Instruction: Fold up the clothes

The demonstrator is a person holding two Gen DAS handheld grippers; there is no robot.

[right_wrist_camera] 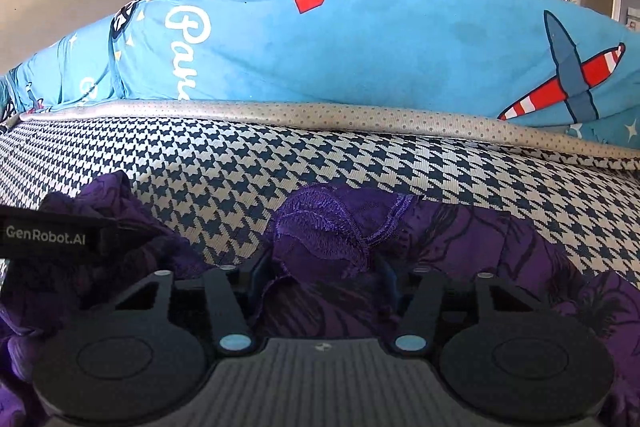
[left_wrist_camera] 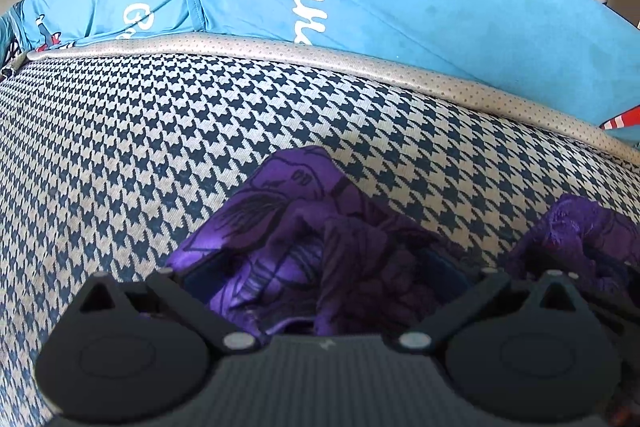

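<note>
While the purple printed garment (left_wrist_camera: 304, 251) lies bunched on the houndstooth mattress (left_wrist_camera: 120, 147), left gripper (left_wrist_camera: 320, 291) and right gripper (right_wrist_camera: 324, 271) each pinch a fold.

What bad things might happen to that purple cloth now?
1. The purple garment is bunched up between both grippers, so lifting it may fold in wrinkles.
2. The right gripper sits at the frilly stitched edge; that thin trim might slip out or stretch.
3. The left gripper seems to have only a crumpled lump, so the cloth may hang unevenly over the houndstooth cover.
</note>
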